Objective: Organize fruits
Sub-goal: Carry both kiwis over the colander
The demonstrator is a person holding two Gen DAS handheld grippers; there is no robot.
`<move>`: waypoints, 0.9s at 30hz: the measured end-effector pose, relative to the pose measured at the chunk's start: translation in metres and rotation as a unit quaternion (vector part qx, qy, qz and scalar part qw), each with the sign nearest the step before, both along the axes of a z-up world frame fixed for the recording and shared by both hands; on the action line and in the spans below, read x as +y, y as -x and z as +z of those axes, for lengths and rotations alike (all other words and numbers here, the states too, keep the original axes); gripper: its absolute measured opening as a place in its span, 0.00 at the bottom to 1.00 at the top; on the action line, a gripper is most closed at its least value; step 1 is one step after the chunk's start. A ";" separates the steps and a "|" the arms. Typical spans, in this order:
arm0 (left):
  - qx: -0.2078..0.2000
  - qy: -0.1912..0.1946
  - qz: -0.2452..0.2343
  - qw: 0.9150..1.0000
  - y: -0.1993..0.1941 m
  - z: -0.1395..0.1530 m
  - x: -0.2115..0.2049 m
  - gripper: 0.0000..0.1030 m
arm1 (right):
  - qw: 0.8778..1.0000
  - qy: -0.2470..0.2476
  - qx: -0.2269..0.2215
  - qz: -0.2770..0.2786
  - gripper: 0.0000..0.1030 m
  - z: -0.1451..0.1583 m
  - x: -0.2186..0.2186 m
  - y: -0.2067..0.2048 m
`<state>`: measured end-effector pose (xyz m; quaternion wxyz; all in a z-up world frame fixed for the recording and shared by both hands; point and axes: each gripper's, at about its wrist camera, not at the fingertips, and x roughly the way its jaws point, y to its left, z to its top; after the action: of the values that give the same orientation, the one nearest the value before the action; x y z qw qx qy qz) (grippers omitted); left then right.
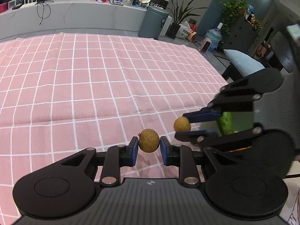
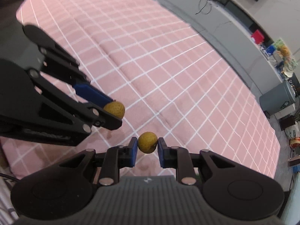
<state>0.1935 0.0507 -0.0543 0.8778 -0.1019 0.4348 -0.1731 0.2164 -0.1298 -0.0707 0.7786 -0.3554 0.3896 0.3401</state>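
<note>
Left hand-held gripper [image 1: 149, 144] clamps longan [image 1: 149, 140] between blue pads, raised above table's pink checked tablecloth [image 1: 93, 86]. Right hand-held gripper [image 2: 147, 145] clamps second longan [image 2: 147, 142], just beside left one, fruits apart. Green object [image 1: 226, 122] behind right gripper's fingers, kind unclear. Grey lidded bin [image 1: 153, 22] on floor beyond table, contents hidden.
</note>
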 end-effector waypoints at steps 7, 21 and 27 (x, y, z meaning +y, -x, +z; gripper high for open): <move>-0.022 0.009 -0.005 1.000 0.013 0.023 -0.019 0.27 | 0.998 -0.054 -0.018 -0.031 0.18 0.036 -0.033 0.026; -0.053 0.022 -0.087 0.995 0.019 0.060 -0.093 0.27 | 0.988 -0.090 -0.047 -0.120 0.18 0.062 -0.129 0.056; -0.035 0.002 -0.128 0.991 0.007 0.050 -0.132 0.27 | 0.987 -0.082 -0.036 -0.137 0.18 0.049 -0.158 0.055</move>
<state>0.1866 -0.0810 -0.0045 0.8630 -0.0406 0.4127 -0.2884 0.1619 -0.2882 -0.0218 0.8579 -0.2457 0.3770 0.2480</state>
